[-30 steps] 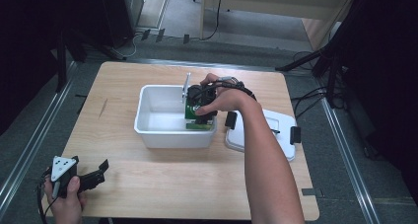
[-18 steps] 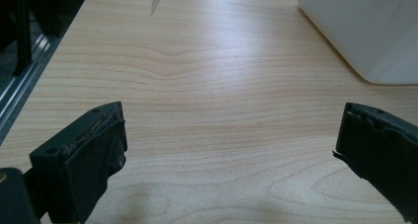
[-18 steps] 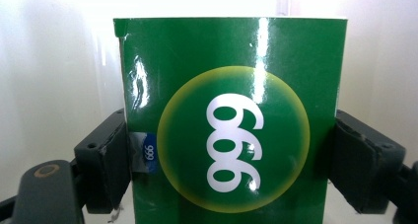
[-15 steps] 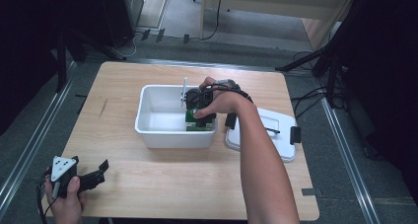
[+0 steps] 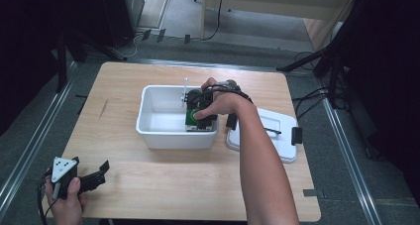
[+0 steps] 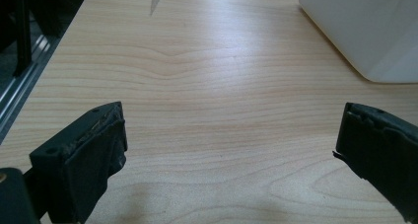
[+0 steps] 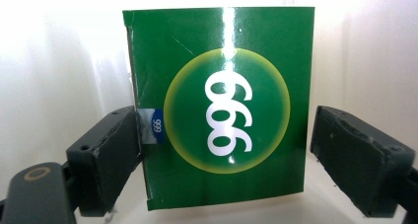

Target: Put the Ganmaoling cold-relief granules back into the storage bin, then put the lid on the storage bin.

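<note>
**Releasing the green box inside the white tub**

Straddling the green box [image 7: 219, 105], the right gripper [image 7: 224, 160] is seen with its jaws parted: the pad at nine o'clock lies against or just beside the box edge, while a clear gap is visible between the box and the pad at three o'clock. The jaws have just been opening, with the box between them, so the box is judged to be let go rather than gripped. Compared with a second ago, the hand has been brought slightly lower into the white tub [image 5: 158, 131], and the box now appears to be set against the tub's right end wall. Placement is therefore judged all but complete; withdrawal of the gripper remains.

On the box face, white figures "666" or "999" are read inside a yellow-ringed green disc, and the same figures are repeated on a small blue tab at the nine o'clock edge.

Outward from the tub, a white lid [image 5: 277, 136] is noted at three o'clock on the wooden table [image 5: 148, 185]. At seven o'clock, the left gripper [image 6: 231, 150] is held wide open and empty above bare wood.
</note>
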The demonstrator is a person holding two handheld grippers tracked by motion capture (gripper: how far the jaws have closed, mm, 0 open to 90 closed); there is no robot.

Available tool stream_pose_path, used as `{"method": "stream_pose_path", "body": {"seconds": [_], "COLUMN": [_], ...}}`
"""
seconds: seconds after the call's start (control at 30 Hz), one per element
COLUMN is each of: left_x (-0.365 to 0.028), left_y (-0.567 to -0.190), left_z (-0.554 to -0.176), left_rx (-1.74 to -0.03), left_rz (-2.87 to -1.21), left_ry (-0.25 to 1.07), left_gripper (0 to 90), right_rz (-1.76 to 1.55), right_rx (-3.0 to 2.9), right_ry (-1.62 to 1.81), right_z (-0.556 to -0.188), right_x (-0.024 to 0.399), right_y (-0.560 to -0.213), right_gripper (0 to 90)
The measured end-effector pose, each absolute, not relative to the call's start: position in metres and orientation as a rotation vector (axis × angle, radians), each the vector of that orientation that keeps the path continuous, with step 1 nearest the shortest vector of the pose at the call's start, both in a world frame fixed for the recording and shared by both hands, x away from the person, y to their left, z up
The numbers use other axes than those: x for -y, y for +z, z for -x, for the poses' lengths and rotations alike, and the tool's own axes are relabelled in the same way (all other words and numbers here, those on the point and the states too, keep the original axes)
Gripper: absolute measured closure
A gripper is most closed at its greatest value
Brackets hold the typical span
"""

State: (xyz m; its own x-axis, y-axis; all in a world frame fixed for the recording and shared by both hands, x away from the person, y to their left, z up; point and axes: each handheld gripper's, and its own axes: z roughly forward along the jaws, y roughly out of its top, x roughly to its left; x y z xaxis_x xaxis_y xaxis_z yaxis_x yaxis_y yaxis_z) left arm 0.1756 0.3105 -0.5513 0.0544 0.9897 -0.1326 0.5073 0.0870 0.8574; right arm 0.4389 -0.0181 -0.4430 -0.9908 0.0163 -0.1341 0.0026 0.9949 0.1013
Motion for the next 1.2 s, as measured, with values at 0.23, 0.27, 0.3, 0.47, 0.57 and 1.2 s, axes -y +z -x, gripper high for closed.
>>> {"method": "stream_pose_path", "body": {"seconds": [0.23, 0.27, 0.3, 0.47, 0.57, 1.2], "left_x": [-0.310, -0.310, -0.310, -0.309, -0.309, -0.308], "left_y": [-0.552, -0.551, -0.551, -0.551, -0.551, -0.552], "left_z": [-0.176, -0.176, -0.176, -0.176, -0.176, -0.177], "left_rx": [-1.561, -1.563, -1.562, -1.561, -1.559, -1.559], "left_rz": [-1.528, -1.531, -1.532, -1.535, -1.537, -1.545], "left_ry": [0.764, 0.763, 0.764, 0.770, 0.770, 0.782], "left_gripper": [0.0, 0.0, 0.0, 0.0, 0.0, 0.0], "right_rz": [-0.056, -0.087, -0.090, -0.121, -0.134, -0.281], "right_rx": [-2.968, -2.963, -2.958, -2.945, -2.933, -2.850], "right_ry": [0.177, 0.198, 0.212, 0.277, 0.302, 0.319], "right_z": [-0.435, -0.434, -0.433, -0.430, -0.428, -0.404], "right_x": [0.022, 0.024, 0.025, 0.031, 0.038, 0.131], "right_y": [-0.436, -0.431, -0.427, -0.412, -0.400, -0.355], "right_gripper": [3.4, 1.4, 0.9, 0.0, 0.0, 0.0]}}
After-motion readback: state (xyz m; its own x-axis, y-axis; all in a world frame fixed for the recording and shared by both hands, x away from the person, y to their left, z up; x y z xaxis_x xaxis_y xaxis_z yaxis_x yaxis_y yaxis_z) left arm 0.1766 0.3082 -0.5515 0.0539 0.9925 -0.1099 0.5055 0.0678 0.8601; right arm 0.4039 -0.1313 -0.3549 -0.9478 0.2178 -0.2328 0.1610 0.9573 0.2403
